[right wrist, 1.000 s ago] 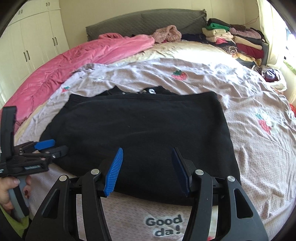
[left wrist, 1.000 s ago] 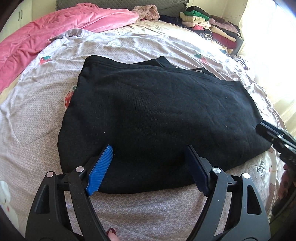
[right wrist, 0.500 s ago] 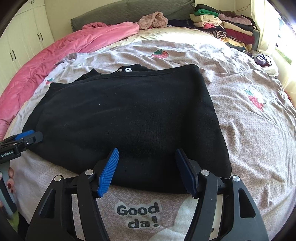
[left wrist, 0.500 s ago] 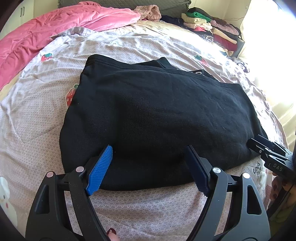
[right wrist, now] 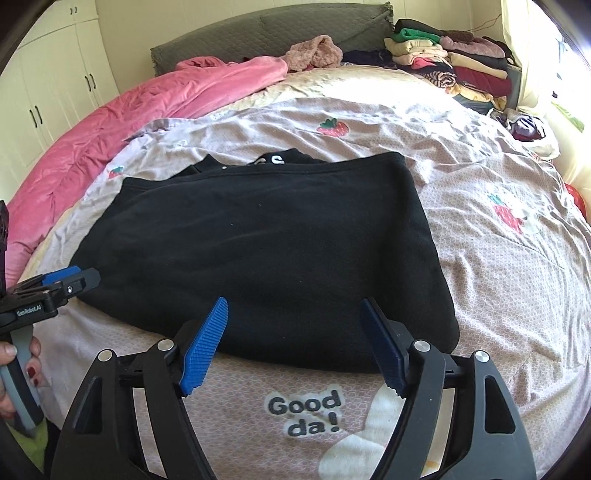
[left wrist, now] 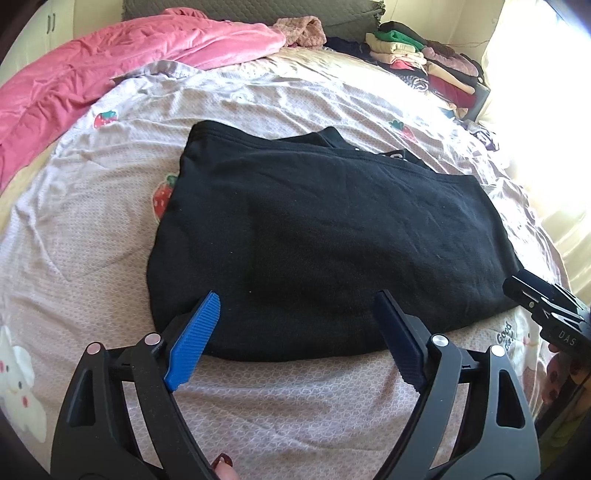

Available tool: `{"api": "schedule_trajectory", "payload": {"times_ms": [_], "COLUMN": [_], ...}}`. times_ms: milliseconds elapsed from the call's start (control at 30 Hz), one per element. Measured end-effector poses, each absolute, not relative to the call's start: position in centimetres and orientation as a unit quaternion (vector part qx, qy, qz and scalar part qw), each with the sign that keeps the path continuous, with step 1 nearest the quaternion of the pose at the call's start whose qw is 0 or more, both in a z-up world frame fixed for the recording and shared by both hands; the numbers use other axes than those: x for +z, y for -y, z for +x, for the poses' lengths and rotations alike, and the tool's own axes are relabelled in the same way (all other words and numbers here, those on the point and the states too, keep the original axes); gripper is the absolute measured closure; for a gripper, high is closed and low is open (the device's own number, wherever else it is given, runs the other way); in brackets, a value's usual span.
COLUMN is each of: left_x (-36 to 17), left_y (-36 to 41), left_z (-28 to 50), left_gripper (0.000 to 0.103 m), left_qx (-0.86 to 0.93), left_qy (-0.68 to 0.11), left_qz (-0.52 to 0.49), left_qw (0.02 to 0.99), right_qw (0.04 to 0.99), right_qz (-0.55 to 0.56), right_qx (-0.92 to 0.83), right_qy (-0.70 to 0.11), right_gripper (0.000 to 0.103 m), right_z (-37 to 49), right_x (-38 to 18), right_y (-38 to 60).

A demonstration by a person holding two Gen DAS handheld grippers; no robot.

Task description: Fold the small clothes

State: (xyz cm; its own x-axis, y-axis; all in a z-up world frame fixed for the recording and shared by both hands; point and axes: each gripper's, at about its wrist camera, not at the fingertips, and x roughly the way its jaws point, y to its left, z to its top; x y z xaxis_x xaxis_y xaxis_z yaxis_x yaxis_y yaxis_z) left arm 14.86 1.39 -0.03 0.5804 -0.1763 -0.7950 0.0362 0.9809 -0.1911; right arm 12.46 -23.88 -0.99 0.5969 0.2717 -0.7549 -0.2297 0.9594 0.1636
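A black garment [left wrist: 325, 236] [right wrist: 266, 243] lies folded in half on the bed, white lettering peeking out at its far edge. My left gripper [left wrist: 295, 317] hovers over the near left part of its fold edge; its jaws are opening, with only cloth below them and nothing gripped. My right gripper [right wrist: 293, 325] stands over the near right part of the same edge; its jaws are opening too and hold nothing. Each gripper shows at the side of the other's view: the right gripper [left wrist: 546, 314], the left gripper [right wrist: 55, 284].
The strawberry-print sheet [right wrist: 480, 192] covers the bed, with a "Good da!" print [right wrist: 306, 413] just below my right gripper. A pink duvet [left wrist: 110, 74] is bunched at the far left. A pile of folded clothes [right wrist: 450, 62] sits far right by the headboard [right wrist: 258, 33]. White wardrobes [right wrist: 55, 85] stand left.
Both pairs of jaws have spread wider. The right gripper has drawn back toward the near edge of the garment. The garment has not moved.
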Motion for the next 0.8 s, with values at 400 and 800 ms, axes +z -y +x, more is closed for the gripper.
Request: {"api": "schedule_trajectory", "payload": {"times_ms": [400, 800], "left_x": [1.9, 2.8], "left_y": [-3.5, -6.5], "left_z": [13.7, 13.0], "left_gripper": [0.01, 0.01], "left_qx": [-0.033, -0.014], "left_qy": [-0.431, -0.417], "left_qz": [-0.066, -0.091], "left_qw": [0.899, 0.904], "right_qw": [0.897, 0.906], "right_qz": [0.015, 0.009], "right_qx": [0.157, 0.162], "right_qy": [-0.413, -0.391], "right_gripper": [0.03, 0.005], "right_z": [11.9, 12.1], "right_x": [0.2, 1.4], "right_y": [21.5, 19.0]}}
